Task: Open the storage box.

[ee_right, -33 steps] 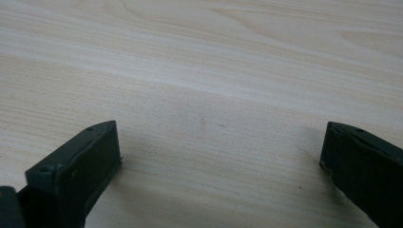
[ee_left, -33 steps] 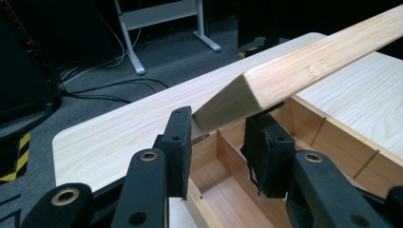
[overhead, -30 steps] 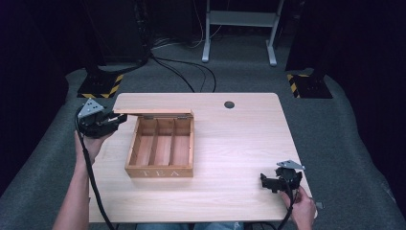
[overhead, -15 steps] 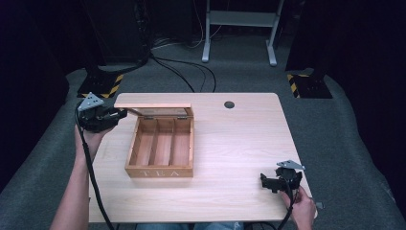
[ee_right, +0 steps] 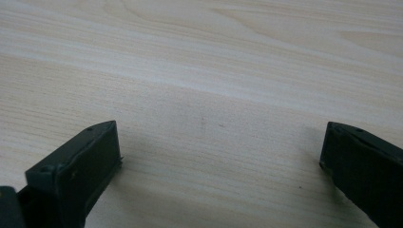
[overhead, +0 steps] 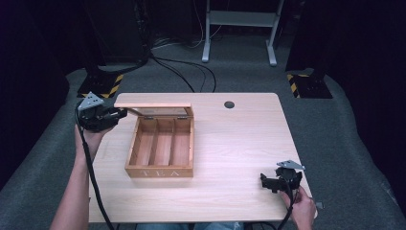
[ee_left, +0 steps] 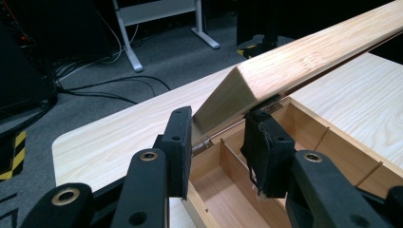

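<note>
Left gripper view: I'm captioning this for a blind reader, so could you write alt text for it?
The left gripper's two black fingers straddle the corner of a raised wooden lid, whether they pinch it is unclear. Below lies the open box with dividers, on a table.

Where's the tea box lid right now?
In the high view the lid stands raised off the tea box, at the table's left half, its left corner between the left gripper's jaws.
</note>
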A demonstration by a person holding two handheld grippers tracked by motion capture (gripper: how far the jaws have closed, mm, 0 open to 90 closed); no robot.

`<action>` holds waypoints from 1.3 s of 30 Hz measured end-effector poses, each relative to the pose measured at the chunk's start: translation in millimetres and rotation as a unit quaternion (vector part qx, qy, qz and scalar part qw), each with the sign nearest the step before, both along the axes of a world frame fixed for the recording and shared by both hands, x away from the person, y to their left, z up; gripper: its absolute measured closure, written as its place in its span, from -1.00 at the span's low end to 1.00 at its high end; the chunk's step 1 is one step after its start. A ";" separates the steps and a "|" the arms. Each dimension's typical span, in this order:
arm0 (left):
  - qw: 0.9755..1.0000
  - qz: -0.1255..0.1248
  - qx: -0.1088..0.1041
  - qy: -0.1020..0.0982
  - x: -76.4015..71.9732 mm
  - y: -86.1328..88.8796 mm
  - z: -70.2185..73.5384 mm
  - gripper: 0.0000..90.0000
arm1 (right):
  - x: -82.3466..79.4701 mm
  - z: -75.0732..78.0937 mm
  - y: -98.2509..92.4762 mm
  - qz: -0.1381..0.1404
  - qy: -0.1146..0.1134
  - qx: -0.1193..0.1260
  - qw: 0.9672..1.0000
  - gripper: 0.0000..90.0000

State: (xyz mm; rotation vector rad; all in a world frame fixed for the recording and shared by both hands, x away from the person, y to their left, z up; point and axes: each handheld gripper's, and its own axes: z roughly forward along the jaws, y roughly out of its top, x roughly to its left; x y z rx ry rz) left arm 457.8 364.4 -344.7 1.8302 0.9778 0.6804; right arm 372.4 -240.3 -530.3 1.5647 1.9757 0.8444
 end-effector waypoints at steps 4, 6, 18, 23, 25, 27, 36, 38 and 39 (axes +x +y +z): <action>1.000 0.001 -0.001 -0.001 0.0 -0.2 -0.2 0.39 | -0.2 0.1 0.2 -0.001 0.001 0.001 1.000 -1.00; 1.000 0.000 0.000 -0.001 -0.2 -0.1 -0.2 0.39 | 0.0 0.0 0.0 0.000 0.000 0.000 1.000 -1.00; 1.000 0.000 0.000 -0.001 -0.2 0.0 -0.4 0.39 | -0.2 0.1 0.3 -0.002 0.001 0.001 1.000 -1.00; 1.000 0.000 0.000 -0.002 -0.4 0.2 -0.6 0.39 | -0.1 0.0 0.1 -0.001 0.000 0.000 1.000 -1.00; 1.000 0.001 -0.002 -0.002 -0.6 0.1 -0.8 0.39 | 0.0 0.0 0.1 0.000 0.000 0.000 1.000 -1.00; 1.000 0.001 -0.003 -0.002 -0.8 0.2 -1.1 0.39 | -0.1 0.0 0.1 0.000 0.000 0.000 1.000 -1.00; 1.000 0.000 -0.006 -0.004 -0.6 0.2 -1.6 0.39 | 0.0 0.0 0.0 0.000 0.000 0.000 1.000 -1.00; 1.000 0.000 -0.005 -0.004 -0.6 0.2 -1.6 0.39 | -0.1 0.1 0.1 -0.001 0.001 0.000 1.000 -1.00; 1.000 0.000 -0.006 -0.004 -0.5 0.2 -1.6 0.39 | 0.0 0.0 0.0 0.000 0.000 0.000 1.000 -1.00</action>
